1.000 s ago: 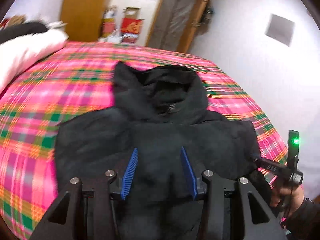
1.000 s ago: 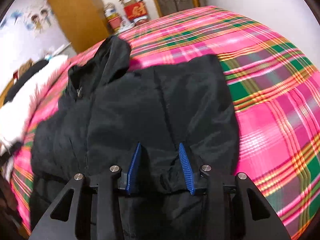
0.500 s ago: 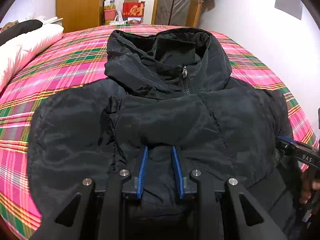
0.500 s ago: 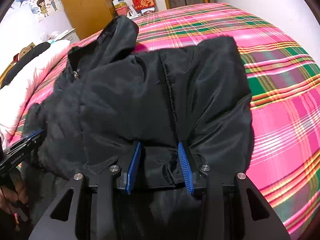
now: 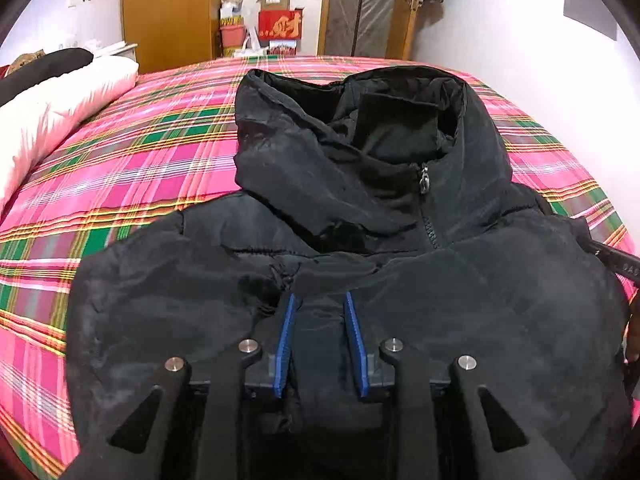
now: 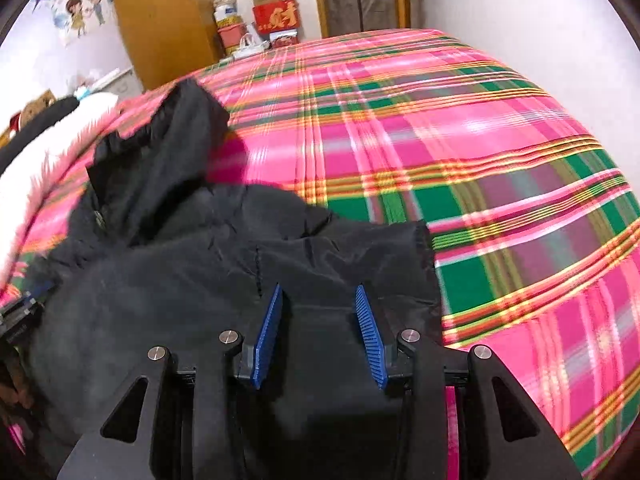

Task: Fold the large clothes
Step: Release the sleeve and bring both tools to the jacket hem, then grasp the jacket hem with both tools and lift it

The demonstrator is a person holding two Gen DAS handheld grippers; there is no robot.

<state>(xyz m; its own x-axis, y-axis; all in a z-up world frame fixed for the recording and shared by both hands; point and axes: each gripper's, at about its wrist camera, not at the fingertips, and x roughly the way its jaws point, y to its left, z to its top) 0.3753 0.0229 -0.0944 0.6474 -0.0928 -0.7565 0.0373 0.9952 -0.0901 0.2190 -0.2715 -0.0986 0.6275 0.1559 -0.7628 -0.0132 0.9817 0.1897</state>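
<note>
A black hooded puffer jacket (image 5: 420, 280) lies front up on the pink plaid bed (image 5: 140, 152), its hood (image 5: 352, 148) toward the far end and the zip pull (image 5: 424, 178) at the collar. My left gripper (image 5: 320, 296) is shut on a raised fold of chest fabric. In the right wrist view my right gripper (image 6: 318, 287) is shut on a fold near the jacket's (image 6: 160, 280) right side, which is bunched inward. The other gripper's tip shows at each view's edge, with a hand behind it.
White pillow (image 5: 60, 108) with dark bedding lies at the bed's left. Beyond the far end stand a wooden wardrobe (image 5: 168, 12), stacked boxes (image 5: 280, 24) and a door (image 5: 368, 8). A white wall runs close along the right. Bare bedspread (image 6: 480, 160) lies right of the jacket.
My left gripper's jaws narrowed onto a jacket fold and it sank closer to the jacket. My right gripper dragged the jacket's right side inward, baring more bedspread.
</note>
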